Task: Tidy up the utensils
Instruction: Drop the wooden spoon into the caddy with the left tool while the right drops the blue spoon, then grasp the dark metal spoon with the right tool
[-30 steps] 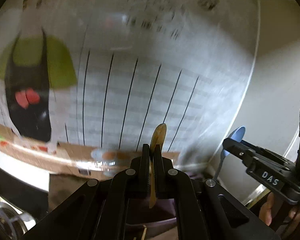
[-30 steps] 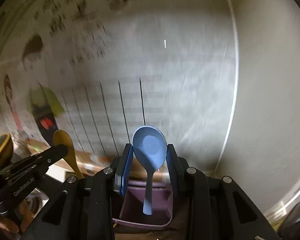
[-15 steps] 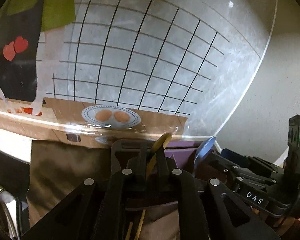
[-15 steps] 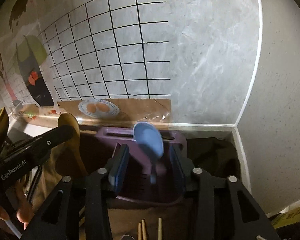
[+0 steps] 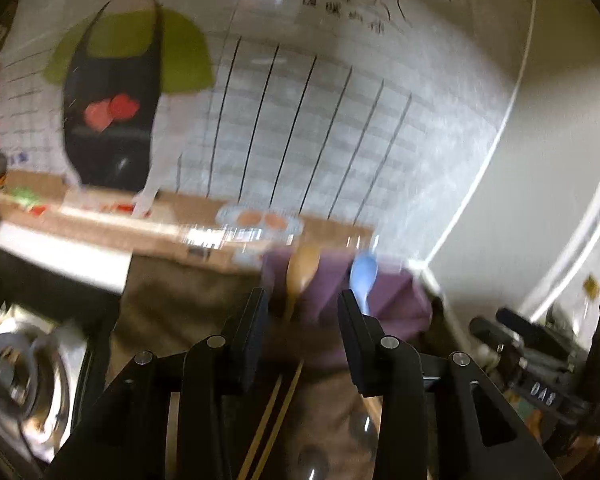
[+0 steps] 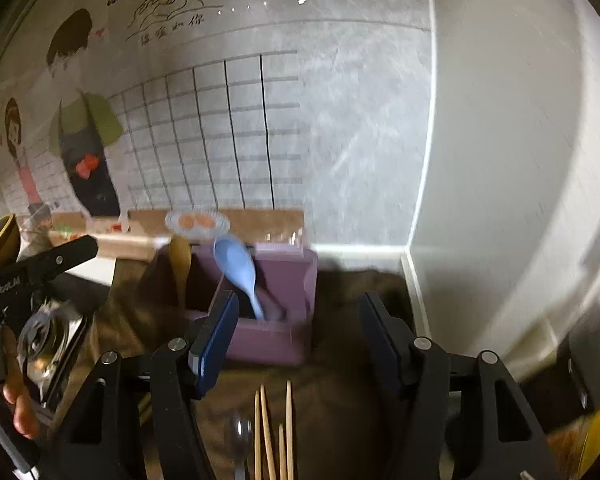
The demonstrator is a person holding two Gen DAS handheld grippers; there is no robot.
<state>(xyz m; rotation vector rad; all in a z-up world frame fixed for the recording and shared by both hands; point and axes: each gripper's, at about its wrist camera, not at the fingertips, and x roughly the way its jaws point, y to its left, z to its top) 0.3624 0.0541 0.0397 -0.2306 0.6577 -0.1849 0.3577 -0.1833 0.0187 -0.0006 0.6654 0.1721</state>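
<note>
Behind everything runs a wall with a black grid and a cartoon figure in a green shirt and dark apron, and below it the brown cloth-covered counter (image 6: 340,288) carries my landmark, the purple rectangular plastic utensil holder (image 6: 276,336).

Both spoons have changed hands, so to speak. A second ago my left gripper (image 5: 302,320) was clamped on the tan wooden spoon (image 5: 302,270) and my right gripper (image 6: 296,320) had the pale blue plastic spoon (image 6: 236,266) between its blue pads. Now both sets of jaws have just been opening and stand wide, with nothing pressed between the pads. In the right wrist view the wooden spoon stands in the left part of the holder and the blue spoon leans in the part to its right, bowl up; whether a wall divides the two parts I cannot tell. Each gripper sits on the near side of the holder, clear of the spoons.

I judge this pair of placements done. Still outside the holder, on the cloth on its near side, lie several light wooden chopsticks (image 6: 272,432) and what looks like a metal spoon (image 6: 239,440); those should be next. The left view is blurred, so I take fine positions from the right.
</note>
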